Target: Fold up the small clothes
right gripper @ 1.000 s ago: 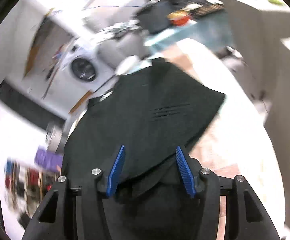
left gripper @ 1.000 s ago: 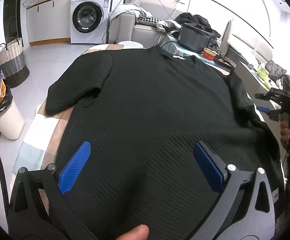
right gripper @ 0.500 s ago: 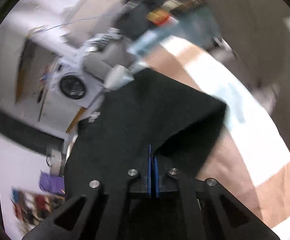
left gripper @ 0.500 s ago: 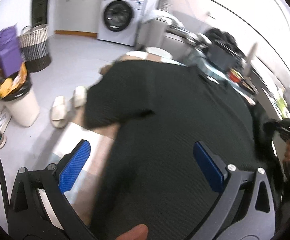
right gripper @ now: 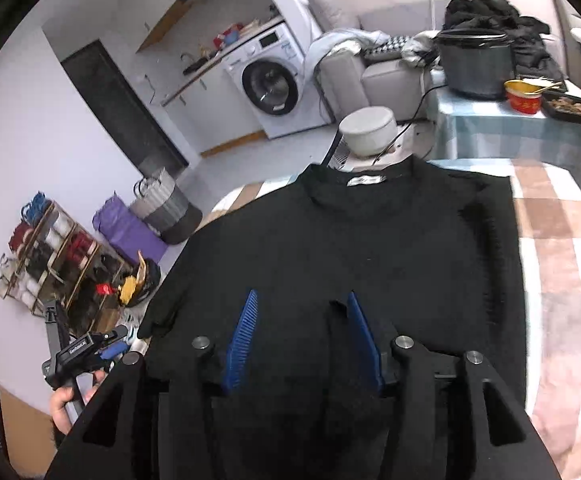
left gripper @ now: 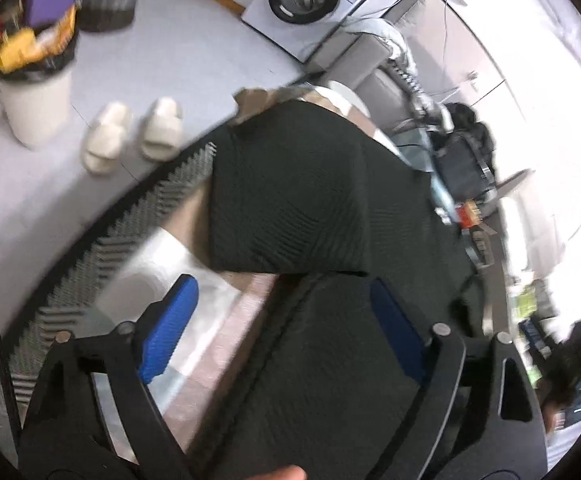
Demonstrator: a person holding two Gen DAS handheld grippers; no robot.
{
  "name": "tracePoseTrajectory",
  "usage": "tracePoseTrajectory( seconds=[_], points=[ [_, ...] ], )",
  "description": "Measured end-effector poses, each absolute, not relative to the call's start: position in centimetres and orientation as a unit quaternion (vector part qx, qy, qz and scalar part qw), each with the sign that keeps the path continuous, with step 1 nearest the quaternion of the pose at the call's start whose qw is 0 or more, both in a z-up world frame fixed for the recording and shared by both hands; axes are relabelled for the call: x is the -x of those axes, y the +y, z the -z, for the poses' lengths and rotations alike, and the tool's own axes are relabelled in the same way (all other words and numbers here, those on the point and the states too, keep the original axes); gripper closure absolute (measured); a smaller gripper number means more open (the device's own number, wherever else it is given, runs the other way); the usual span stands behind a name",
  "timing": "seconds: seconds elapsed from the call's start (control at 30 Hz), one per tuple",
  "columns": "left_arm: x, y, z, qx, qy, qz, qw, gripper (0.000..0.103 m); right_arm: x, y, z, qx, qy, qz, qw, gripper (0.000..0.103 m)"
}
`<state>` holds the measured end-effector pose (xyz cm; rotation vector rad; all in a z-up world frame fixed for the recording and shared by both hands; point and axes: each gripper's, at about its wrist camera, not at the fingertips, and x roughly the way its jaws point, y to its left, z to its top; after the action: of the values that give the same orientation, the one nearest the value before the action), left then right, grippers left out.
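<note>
Right wrist view: black top (right gripper: 370,248) lies flat on the counter (right gripper: 550,240). Right gripper (right gripper: 304,340), just opening, stands half open above it; left gripper (left gripper: 286,324), wide but just narrowing, straddles its side edge.

A tabletop (right gripper: 550,216) covered in a pink, white and pale-blue checked cloth carries a black ribbed knit sweater (right gripper: 370,240) spread flat directly ahead of the right claw (right gripper: 304,340).
</note>
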<state>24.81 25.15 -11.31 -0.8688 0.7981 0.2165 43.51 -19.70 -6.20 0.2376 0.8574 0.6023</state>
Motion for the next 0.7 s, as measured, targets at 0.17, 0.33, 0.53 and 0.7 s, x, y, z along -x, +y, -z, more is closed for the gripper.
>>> tracePoseTrajectory(
  seconds=[0.17,0.33,0.53,0.7],
  points=[
    [-26.4,26.2,13.9,0.482,0.374,-0.069,0.789,0.029,-39.9,-23.2,5.5,-0.128,0.393,-0.273,0.869,0.051],
    [-28.0,26.6,14.9,0.520,0.363,-0.065,0.771,0.029,-37.4,-25.0,5.4,-0.136,0.386,-0.269,0.872,0.051],
    [-30.2,26.6,15.1,0.487,0.358,-0.131,0.786,0.100,-36.6,-24.8,6.6,-0.132,0.394,-0.269,0.869,0.050],
    [-31.8,25.7,11.8,0.392,0.334,-0.163,0.842,0.101,-36.4,-25.3,7.9,-0.134,0.408,-0.260,0.865,0.050]
  ],
)
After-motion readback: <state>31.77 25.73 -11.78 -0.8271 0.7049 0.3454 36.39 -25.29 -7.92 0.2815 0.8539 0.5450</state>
